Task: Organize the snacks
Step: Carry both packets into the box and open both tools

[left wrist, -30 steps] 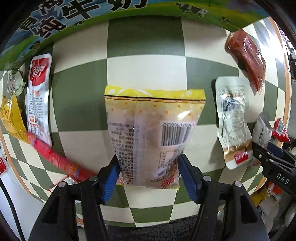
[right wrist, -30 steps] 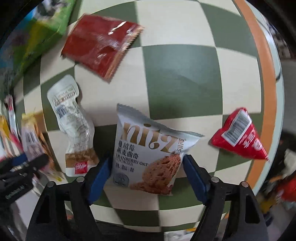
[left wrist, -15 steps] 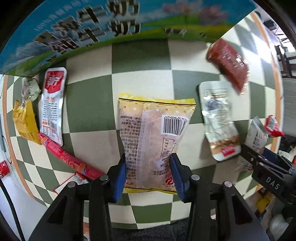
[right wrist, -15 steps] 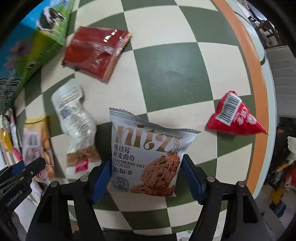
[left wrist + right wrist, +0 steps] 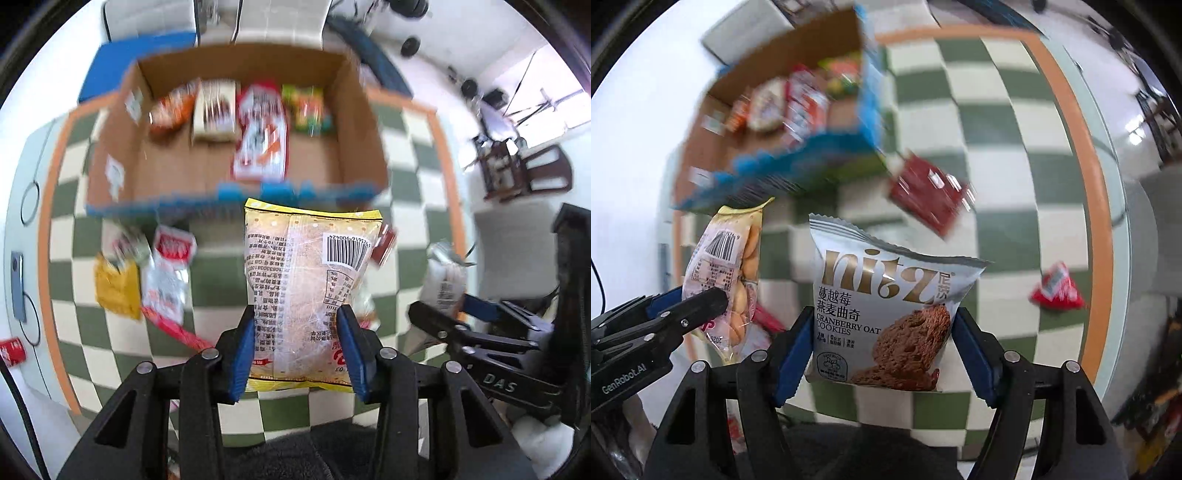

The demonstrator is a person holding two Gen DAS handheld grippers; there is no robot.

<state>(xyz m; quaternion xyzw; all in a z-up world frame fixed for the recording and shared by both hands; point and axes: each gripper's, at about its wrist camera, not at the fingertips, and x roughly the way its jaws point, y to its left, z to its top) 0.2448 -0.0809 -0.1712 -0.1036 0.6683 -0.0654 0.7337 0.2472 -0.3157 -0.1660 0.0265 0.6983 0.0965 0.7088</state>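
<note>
Holding a snack in each claw, you are at the carry step, with both packs lifted clear of the bench. Your left claw (image 5: 296, 349) has just been closing and its blue pads now pinch the lower part of the yellow biscuit bag (image 5: 308, 280), which hangs barcode side toward the camera. Your right claw (image 5: 877, 349) stands wider, its jaws having narrowed a little onto the sides of the silver cranberry oat cookie pack (image 5: 886, 306), and it grips that pack near its bottom edge. Beyond the two packs sits the open cardboard box (image 5: 362, 122) on the checkered bench (image 5: 413, 147), with several snacks already lined along its far wall and bare floor nearer you. More packets lie loose on the bench: a dark red one (image 5: 929, 194) and a small red triangular one (image 5: 1057, 288).

Next, I judge, you should bring both claws over the box's near wall, lower them into the free space, and only then open, keeping the two packs from colliding.
</note>
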